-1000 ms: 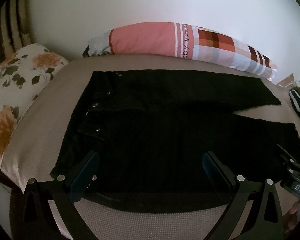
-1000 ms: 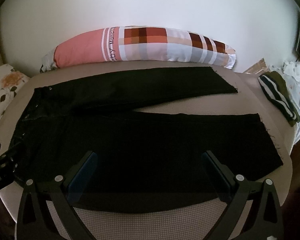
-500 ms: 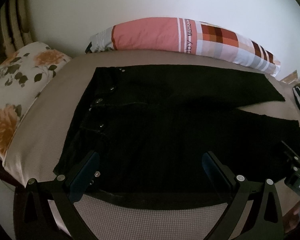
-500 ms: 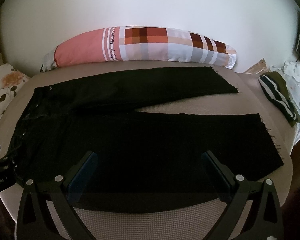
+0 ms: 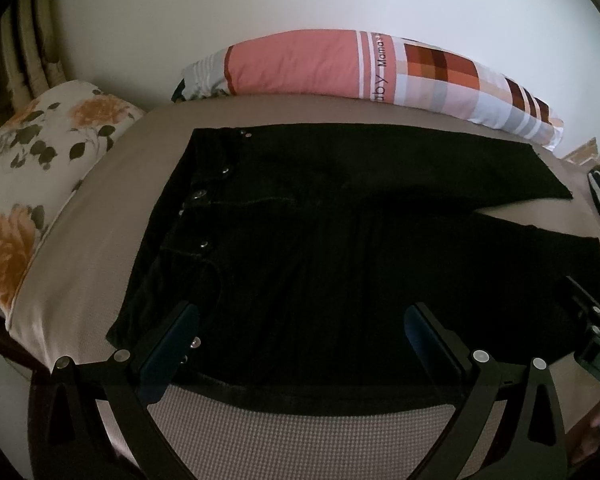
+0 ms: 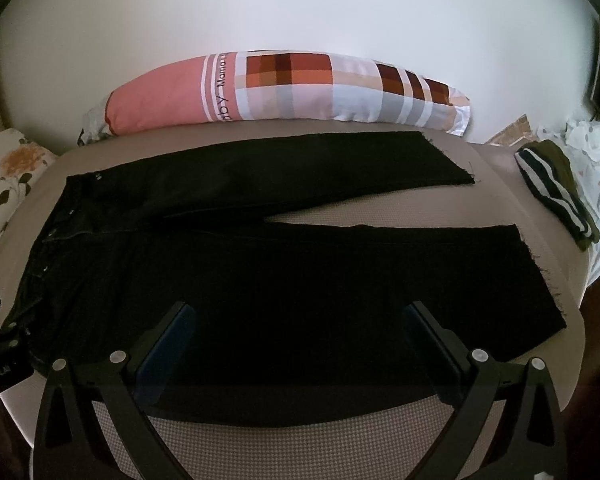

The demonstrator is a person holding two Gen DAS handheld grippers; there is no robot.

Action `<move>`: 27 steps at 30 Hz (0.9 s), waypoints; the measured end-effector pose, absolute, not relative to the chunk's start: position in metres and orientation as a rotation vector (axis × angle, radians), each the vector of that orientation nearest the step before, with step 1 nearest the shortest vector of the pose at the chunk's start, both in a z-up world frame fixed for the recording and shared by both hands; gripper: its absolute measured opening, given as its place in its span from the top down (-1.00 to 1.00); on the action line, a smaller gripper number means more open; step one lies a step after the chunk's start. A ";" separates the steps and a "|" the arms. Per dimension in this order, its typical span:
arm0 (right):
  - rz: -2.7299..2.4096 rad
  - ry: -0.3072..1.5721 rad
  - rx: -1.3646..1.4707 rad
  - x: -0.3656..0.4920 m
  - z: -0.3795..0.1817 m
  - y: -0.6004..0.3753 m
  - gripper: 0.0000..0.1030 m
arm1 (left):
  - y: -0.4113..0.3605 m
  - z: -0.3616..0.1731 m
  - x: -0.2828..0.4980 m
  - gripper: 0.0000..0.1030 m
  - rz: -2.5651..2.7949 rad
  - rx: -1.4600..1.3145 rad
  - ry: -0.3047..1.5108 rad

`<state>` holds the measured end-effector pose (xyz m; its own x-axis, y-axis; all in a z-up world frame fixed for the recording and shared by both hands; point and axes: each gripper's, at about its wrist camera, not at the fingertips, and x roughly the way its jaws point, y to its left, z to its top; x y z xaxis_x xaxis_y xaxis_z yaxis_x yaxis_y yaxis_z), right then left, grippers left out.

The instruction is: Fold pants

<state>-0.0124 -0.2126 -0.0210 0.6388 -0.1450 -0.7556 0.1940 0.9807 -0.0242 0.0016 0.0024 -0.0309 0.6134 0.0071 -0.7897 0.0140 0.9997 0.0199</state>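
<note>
Black pants (image 6: 284, 276) were spread flat before the patterned bolster (image 6: 284, 92), both grippers (left gripper (image 5: 300, 332), right gripper (image 6: 300, 332)) held wide apart over the near leg, where a single-layer pinch could skew the fold.

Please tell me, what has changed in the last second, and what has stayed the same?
The left gripper has drawn back a little from the black pants: they sit higher and smaller in its view. Nothing was gripped or released. The right gripper stayed open and still; the pants remain flat and unfolded on the bed.
</note>
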 end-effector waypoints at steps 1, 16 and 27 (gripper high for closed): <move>-0.196 0.856 0.060 -0.012 -0.021 -0.212 -1.00 | 0.002 -0.031 0.002 -0.97 -0.004 0.025 0.910; -0.201 0.850 0.056 -0.014 -0.020 -0.212 -0.98 | 0.004 -0.028 0.001 -0.97 0.001 0.036 0.907; -0.193 0.845 0.059 -0.015 -0.018 -0.211 -0.98 | 0.007 -0.026 -0.001 -0.97 0.008 0.040 0.902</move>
